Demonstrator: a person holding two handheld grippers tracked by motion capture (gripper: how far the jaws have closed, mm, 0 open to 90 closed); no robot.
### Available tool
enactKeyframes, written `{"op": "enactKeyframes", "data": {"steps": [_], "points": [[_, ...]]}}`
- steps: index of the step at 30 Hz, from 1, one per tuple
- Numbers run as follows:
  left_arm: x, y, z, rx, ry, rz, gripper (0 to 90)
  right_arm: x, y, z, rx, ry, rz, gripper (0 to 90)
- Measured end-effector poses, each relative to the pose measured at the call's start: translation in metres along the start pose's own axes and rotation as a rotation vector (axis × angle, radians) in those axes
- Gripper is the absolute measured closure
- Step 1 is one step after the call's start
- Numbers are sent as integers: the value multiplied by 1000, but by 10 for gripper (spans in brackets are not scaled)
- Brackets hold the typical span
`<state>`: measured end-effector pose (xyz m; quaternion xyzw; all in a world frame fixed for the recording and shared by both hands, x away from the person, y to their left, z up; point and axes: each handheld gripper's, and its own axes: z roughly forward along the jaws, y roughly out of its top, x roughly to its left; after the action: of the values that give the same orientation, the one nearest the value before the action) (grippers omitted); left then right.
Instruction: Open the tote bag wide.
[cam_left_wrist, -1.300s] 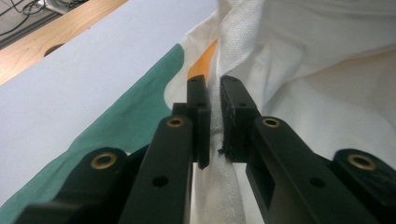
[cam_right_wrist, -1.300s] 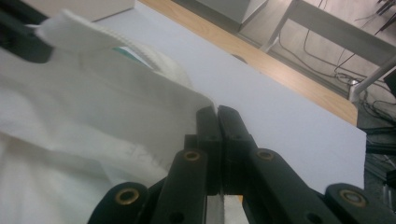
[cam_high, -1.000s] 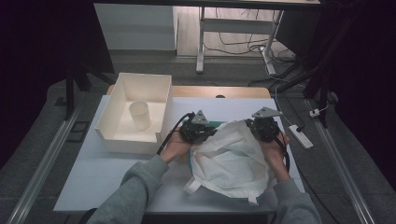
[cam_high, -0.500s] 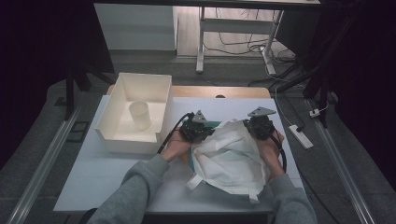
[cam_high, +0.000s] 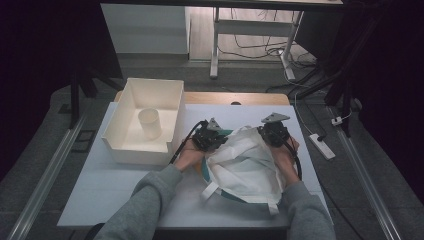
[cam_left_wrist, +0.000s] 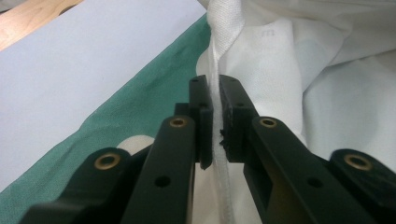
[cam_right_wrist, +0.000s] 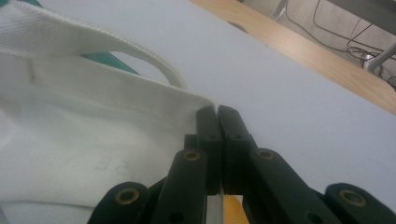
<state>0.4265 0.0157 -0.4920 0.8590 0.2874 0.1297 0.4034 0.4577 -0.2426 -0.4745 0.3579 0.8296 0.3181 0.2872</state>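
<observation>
Since a second ago you have brought both hands down and slightly toward you, and the white fabric bag (cam_high: 245, 162) has sunk with them: it now lies flatter over the green cloth (cam_high: 226, 134), its far edge lower to the tabletop (cam_high: 125, 185). I read that as the laying-out step nearly done, with smoothing or folding still to come.

Nearest you, the bag's body sprawls between your forearms, one strap loop at about 7 o'clock of it and another at 5 o'clock.

Your left claw (cam_left_wrist: 214, 100) is pinched shut on the bag's hemmed edge; in the left gripper view the white seam runs straight up between the two pads, with green cloth off at 10 o'clock. In the high view that claw (cam_high: 214, 136) sits at the bag's 11 o'clock corner.

Your right claw (cam_right_wrist: 217, 122) is closed too, on the bag's corner, which enters from 9 o'clock; how much fabric lies between the pads is hard to judge, as they nearly meet. A strap arcs at 11 o'clock of it. From above, this claw (cam_high: 272, 134) holds the bag's 1 o'clock corner.

Farther off, at 10 o'clock of the bag, stands the white tray (cam_high: 165, 90) with a white cup (cam_high: 150, 123) inside.
</observation>
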Motion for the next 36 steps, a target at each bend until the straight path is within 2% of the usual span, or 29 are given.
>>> {"op": "enactKeyframes", "data": {"steps": [11,15,19,20,22,24,26,29,32,36], "points": [[5,-5,9,46,-14,-21,839,0,-9,15,63,43,12,882],[7,-8,12,60,-21,-31,839,3,-11,21,83,36,-3,883],[7,-8,11,61,-22,-31,839,3,-11,20,81,37,2,868],[7,-7,10,60,-20,-29,839,3,-11,18,77,35,7,830],[7,-7,8,59,-17,-24,838,2,-9,13,58,16,16,692],[8,-7,6,53,-24,-30,837,0,-4,0,10,17,48,597],[8,-7,6,54,-27,-30,837,0,2,-18,-49,20,70,556],[7,-7,5,52,-24,-27,837,7,10,-45,-94,92,68,522],[7,-7,5,53,-23,-26,837,26,13,-66,-80,180,12,503],[7,-7,5,54,-20,-17,837,54,8,-79,-35,277,-73,495]]}}
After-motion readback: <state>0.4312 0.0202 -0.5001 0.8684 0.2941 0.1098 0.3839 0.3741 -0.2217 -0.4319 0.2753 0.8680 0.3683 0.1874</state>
